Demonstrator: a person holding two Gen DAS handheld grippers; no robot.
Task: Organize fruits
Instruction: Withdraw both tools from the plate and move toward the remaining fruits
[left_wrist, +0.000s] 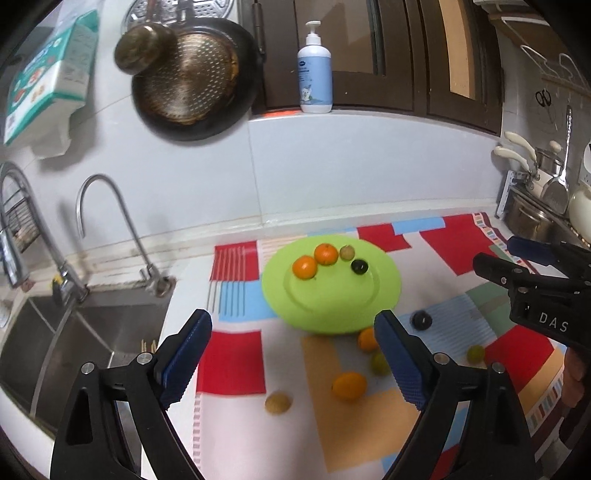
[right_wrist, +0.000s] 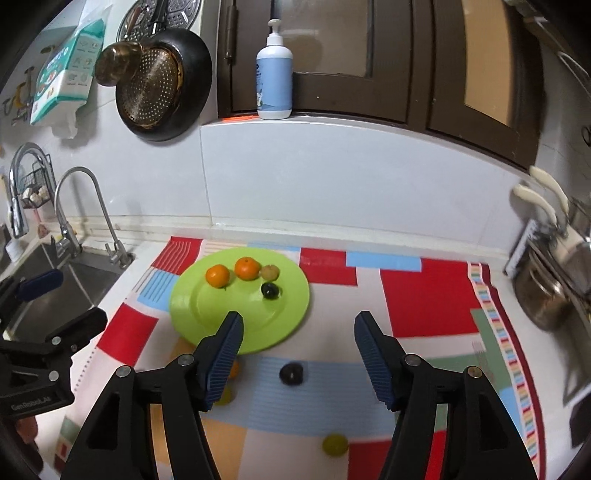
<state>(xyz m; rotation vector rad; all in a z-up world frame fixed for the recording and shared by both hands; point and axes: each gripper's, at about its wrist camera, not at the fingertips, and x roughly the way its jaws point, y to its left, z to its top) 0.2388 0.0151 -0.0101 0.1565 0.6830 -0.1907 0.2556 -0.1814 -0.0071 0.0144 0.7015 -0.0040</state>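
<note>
A lime green plate (left_wrist: 332, 314) (right_wrist: 207, 317) sits on a patchwork mat and holds two oranges (left_wrist: 304, 267) (right_wrist: 218, 276), a small tan fruit (left_wrist: 347, 252) (right_wrist: 270, 272) and a dark plum (left_wrist: 358, 266) (right_wrist: 270, 290). Loose on the mat lie another dark plum (left_wrist: 422, 319) (right_wrist: 291, 373), an orange (left_wrist: 349, 385), a tan fruit (left_wrist: 278, 402) and green fruits (left_wrist: 475, 353) (right_wrist: 334, 445). My left gripper (left_wrist: 293, 354) is open and empty above the loose fruit. My right gripper (right_wrist: 299, 354) is open and empty above the loose plum.
A steel sink (left_wrist: 74, 339) with taps (left_wrist: 110, 229) lies left of the mat. A pan (left_wrist: 195, 77) hangs on the wall, a soap bottle (left_wrist: 314, 74) stands on the ledge. Pots and utensils (left_wrist: 535, 199) crowd the right end of the counter.
</note>
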